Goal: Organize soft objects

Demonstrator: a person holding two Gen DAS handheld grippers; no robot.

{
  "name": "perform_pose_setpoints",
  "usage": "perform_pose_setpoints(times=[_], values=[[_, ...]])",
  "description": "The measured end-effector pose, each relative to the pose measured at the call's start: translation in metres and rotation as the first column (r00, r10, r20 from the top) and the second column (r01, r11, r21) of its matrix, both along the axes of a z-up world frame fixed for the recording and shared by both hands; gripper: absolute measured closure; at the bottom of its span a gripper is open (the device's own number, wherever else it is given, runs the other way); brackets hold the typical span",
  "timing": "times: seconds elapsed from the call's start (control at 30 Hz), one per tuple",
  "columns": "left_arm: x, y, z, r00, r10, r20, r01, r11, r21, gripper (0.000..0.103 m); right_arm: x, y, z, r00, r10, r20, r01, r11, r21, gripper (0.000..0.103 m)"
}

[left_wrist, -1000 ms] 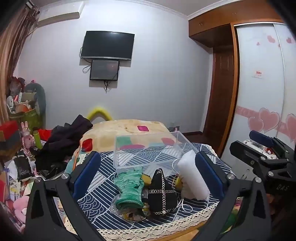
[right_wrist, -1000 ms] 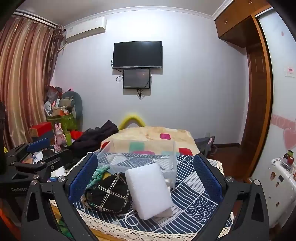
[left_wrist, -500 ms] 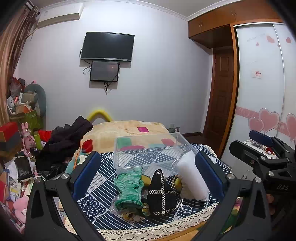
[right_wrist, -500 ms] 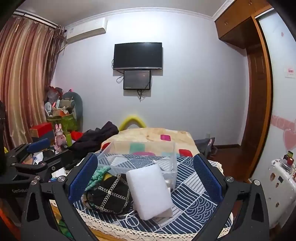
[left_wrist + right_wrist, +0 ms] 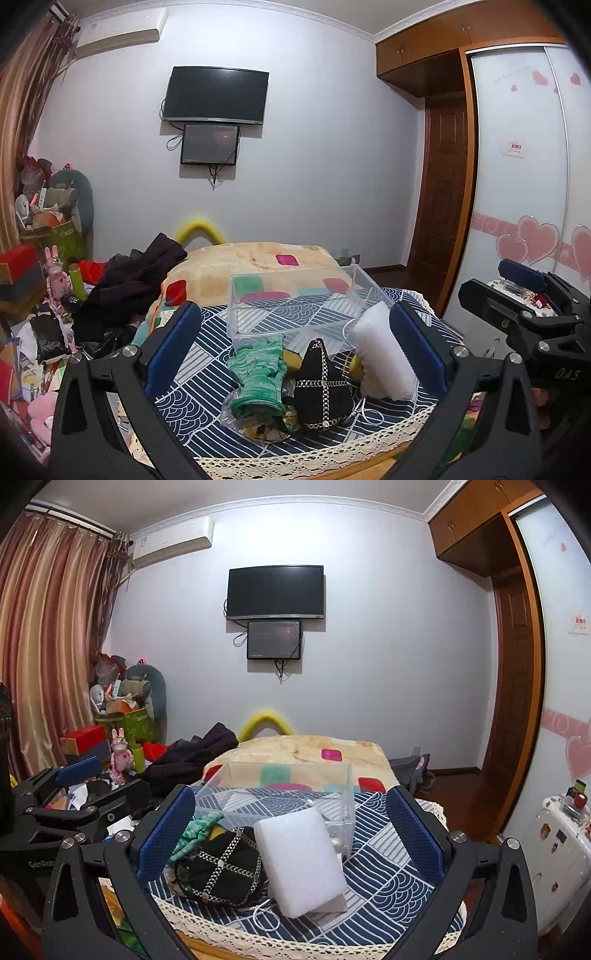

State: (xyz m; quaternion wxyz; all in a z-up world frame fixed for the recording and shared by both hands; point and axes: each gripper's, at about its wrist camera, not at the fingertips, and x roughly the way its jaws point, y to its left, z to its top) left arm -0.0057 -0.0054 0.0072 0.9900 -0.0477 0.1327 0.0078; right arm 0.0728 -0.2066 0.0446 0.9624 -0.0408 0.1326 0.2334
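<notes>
A white foam block (image 5: 301,862) leans on the patterned tablecloth (image 5: 388,878), next to a black pouch with silver chain trim (image 5: 221,867) and a green knit piece (image 5: 192,830). A clear plastic box (image 5: 280,794) stands behind them. In the left wrist view the green knit piece (image 5: 260,376), black pouch (image 5: 321,387), foam block (image 5: 384,354) and box (image 5: 295,299) lie ahead. My left gripper (image 5: 295,350) and right gripper (image 5: 291,834) are both open and empty, held short of the items.
A bed with a beige blanket (image 5: 258,262) and dark clothes (image 5: 136,280) lies behind the table. Clutter and toys (image 5: 44,280) fill the left floor. A wardrobe (image 5: 524,184) and a white suitcase (image 5: 554,838) stand on the right.
Both grippers have shifted only slightly. The objects on the table have not moved.
</notes>
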Motion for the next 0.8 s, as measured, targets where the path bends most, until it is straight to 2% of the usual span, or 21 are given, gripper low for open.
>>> perform_pose_setpoints(times=[0.8], values=[[-0.0017,-0.0001,0.0014,1.000,-0.001,0.005,0.001,1.000,-0.008,0.000,-0.0069,0.0023,0.0051,1.000,0.004,0.009,-0.004,1.000,0.000,0.000]])
